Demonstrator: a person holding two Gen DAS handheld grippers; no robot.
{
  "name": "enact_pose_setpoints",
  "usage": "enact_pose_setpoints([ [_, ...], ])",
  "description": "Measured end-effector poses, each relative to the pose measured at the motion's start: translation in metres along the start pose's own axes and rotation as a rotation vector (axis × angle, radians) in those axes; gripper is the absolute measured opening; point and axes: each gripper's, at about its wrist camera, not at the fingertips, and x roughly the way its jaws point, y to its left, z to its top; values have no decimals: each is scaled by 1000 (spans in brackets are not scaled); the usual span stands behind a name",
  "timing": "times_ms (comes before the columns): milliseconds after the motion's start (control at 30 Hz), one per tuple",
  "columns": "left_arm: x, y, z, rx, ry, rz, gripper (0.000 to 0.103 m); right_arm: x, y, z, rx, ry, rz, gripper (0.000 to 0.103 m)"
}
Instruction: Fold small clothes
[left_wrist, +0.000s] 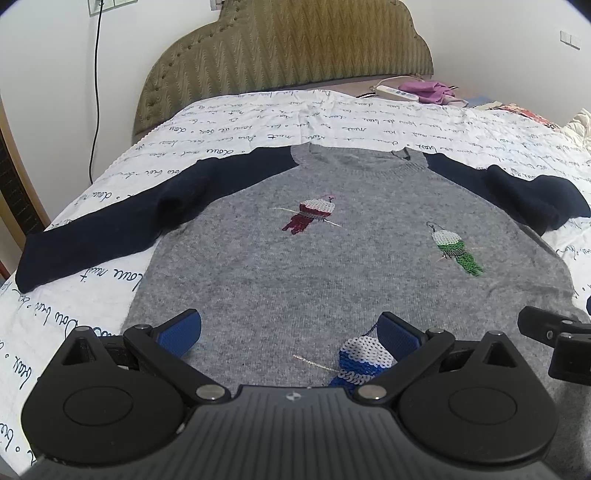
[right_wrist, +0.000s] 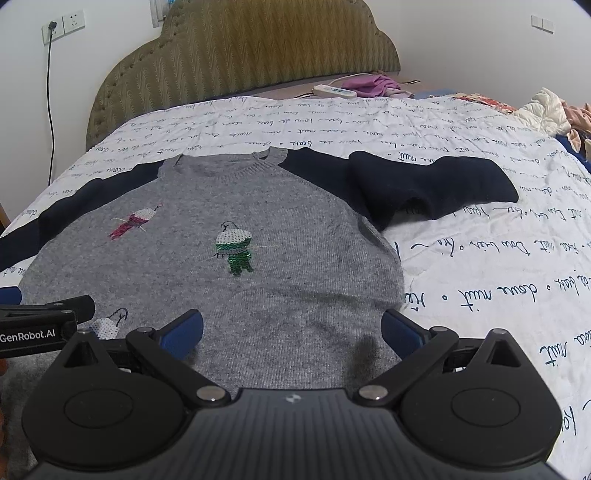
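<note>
Left wrist view: the sweater's (left_wrist: 332, 258) hem is cut off behind the claw body at bottom centre, and the blue sequin bird (left_wrist: 364, 360) is partly covered by the right blue pad (left_wrist: 397, 334). Grey sweater lies flat, front up, on the script-printed bedspread (left_wrist: 258, 118), navy sleeves spread to both sides. Left claw (left_wrist: 290, 332) hovers over the lower hem, jaws wide, nothing between them. Right claw (right_wrist: 291, 328) also wide and empty, above the hem's right part. Right wrist view alone shows the sweater's right edge (right_wrist: 395, 273) and the whole right sleeve (right_wrist: 436, 184); the left sleeve is cropped at mid left. Left wrist view alone shows the full left sleeve (left_wrist: 96, 236).
</note>
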Motion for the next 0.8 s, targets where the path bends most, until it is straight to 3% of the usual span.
enact_pose_setpoints([
  [800,-1,-1,-2,1,13,-5,103,-1,2,-1,0,0,9,103],
])
